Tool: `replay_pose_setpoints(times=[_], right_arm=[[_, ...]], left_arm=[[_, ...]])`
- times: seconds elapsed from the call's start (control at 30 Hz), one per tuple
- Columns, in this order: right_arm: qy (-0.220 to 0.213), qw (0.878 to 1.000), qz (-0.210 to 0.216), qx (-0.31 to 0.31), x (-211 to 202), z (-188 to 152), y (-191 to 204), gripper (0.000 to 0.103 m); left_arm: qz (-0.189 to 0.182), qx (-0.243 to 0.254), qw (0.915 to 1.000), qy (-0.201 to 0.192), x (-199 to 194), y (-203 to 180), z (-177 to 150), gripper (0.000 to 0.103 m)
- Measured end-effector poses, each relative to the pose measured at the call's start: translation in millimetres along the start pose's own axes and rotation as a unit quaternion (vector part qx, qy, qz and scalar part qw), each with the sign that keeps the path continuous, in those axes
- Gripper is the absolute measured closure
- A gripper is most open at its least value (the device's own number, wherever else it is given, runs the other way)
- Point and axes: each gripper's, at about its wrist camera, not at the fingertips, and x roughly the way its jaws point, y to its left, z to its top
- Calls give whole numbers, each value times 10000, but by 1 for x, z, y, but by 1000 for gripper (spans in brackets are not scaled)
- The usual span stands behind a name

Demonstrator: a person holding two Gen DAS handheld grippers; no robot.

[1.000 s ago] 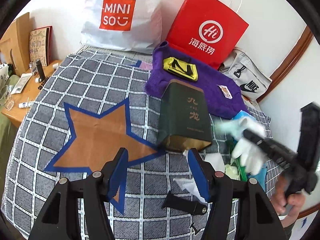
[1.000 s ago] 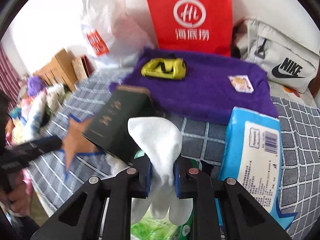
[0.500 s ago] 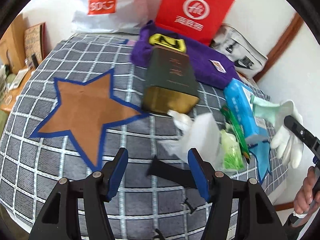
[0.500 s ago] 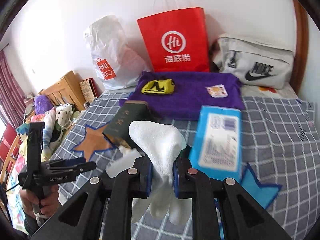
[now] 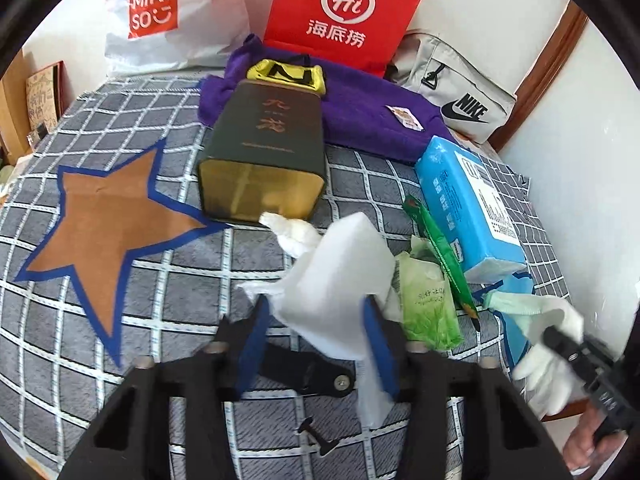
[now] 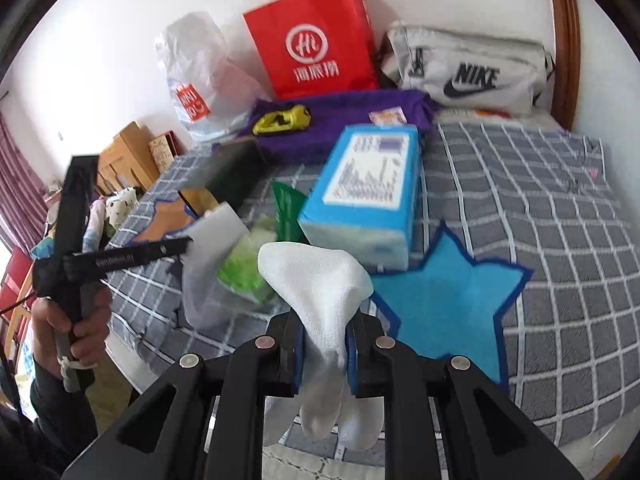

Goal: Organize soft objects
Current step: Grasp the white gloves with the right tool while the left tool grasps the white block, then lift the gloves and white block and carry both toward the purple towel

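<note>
White glove clamped in right claw, hanging above the bed near the blue star. Left claw has just been closing around a white sponge block; pads look on it, grip likely fresh. Still beside the blue star: green bags, blue tissue pack, another white glove. Judged early: nothing clearly sorted yet, both held pieces still to place.
</note>
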Motion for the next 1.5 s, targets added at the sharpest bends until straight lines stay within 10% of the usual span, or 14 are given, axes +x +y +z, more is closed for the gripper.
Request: replay_pose_setpoints(times=[0.73, 1.13, 1.4, 1.5], right_arm=[[234, 9997, 77, 84, 26, -12, -8, 86], [364, 9992, -127, 70, 33, -9, -7, 85], [478, 9984, -291, 10, 37, -7, -6, 85], [508, 9982, -316, -30, 38, -3, -4, 85]], left_arm=[[285, -771, 9966, -3, -40, 76, -13, 71], [203, -340, 9992, 69, -22, 62, -13, 35], [601, -17, 9980, 177, -6, 60, -11, 35], [585, -58, 9982, 120, -9, 66, -11, 51]])
